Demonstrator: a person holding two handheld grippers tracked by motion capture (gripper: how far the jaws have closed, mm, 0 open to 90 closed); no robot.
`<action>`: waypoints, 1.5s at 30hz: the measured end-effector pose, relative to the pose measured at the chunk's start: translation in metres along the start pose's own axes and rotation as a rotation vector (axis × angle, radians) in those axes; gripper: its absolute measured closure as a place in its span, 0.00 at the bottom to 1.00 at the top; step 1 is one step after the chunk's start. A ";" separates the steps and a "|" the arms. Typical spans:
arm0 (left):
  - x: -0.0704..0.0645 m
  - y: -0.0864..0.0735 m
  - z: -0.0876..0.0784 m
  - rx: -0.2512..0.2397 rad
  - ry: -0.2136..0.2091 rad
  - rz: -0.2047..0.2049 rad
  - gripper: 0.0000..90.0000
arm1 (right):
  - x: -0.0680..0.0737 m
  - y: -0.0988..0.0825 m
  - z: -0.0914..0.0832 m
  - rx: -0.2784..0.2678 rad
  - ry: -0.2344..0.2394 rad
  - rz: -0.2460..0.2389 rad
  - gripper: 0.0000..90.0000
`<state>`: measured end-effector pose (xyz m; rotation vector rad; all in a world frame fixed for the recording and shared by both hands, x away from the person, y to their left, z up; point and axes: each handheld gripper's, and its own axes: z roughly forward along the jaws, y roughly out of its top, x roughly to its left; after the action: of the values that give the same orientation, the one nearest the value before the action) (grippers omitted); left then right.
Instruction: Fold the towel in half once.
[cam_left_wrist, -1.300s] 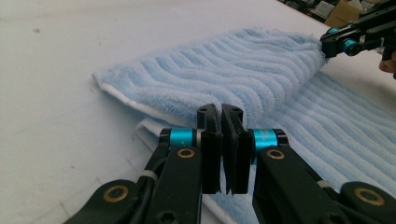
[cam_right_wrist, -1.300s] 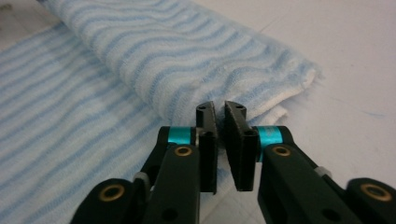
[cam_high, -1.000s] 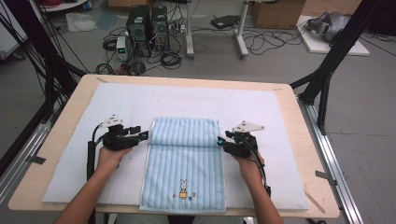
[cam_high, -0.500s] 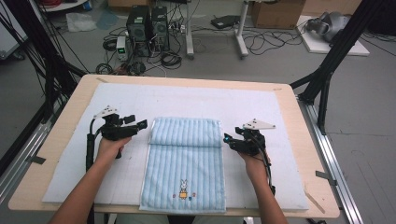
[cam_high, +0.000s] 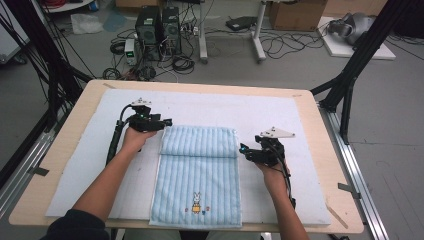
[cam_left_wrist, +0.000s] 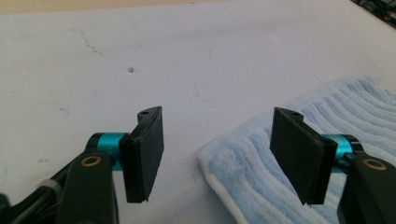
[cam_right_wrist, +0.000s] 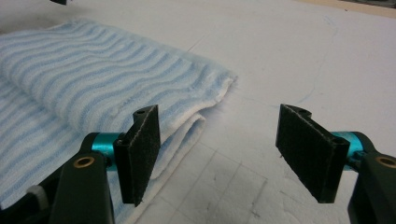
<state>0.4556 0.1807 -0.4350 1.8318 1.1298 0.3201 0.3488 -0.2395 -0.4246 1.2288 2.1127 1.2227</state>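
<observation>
A light blue striped towel (cam_high: 200, 180) with a small rabbit motif lies on the white mat, its far end folded back toward me. My left gripper (cam_high: 168, 121) hovers at the towel's far left corner. Its jaws have just been closing but stand open (cam_left_wrist: 218, 121); the towel corner (cam_left_wrist: 355, 107) lies below the right jaw, not pinched. My right gripper (cam_high: 243, 150) sits at the right end of the fold. Its jaws have just been opening and are open (cam_right_wrist: 219, 116) over bare mat, the folded towel edge (cam_right_wrist: 93, 70) beside the left jaw.
A white mat (cam_high: 280, 115) covers most of the wooden table (cam_high: 65, 150). Black frame posts (cam_high: 350, 75) stand at both sides. Computer cases (cam_high: 157, 25), cables and boxes sit on the floor beyond the far edge.
My left gripper moved from the towel's left edge toward the far side, to its far left corner. The right gripper stayed put and its jaws spread wider.
</observation>
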 end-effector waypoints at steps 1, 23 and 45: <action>-0.001 0.000 0.003 0.005 0.010 0.000 0.41 | 0.000 0.000 0.000 0.001 0.000 0.005 0.34; -0.024 -0.005 0.013 0.065 0.020 0.166 0.93 | -0.003 0.000 0.001 -0.004 0.008 0.023 0.34; -0.038 0.010 -0.022 -0.075 -0.103 0.101 0.93 | -0.010 0.047 0.052 0.069 -0.001 0.042 0.38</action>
<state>0.4269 0.1617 -0.4063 1.8218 0.9443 0.3186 0.4126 -0.2120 -0.4136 1.3096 2.1548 1.1754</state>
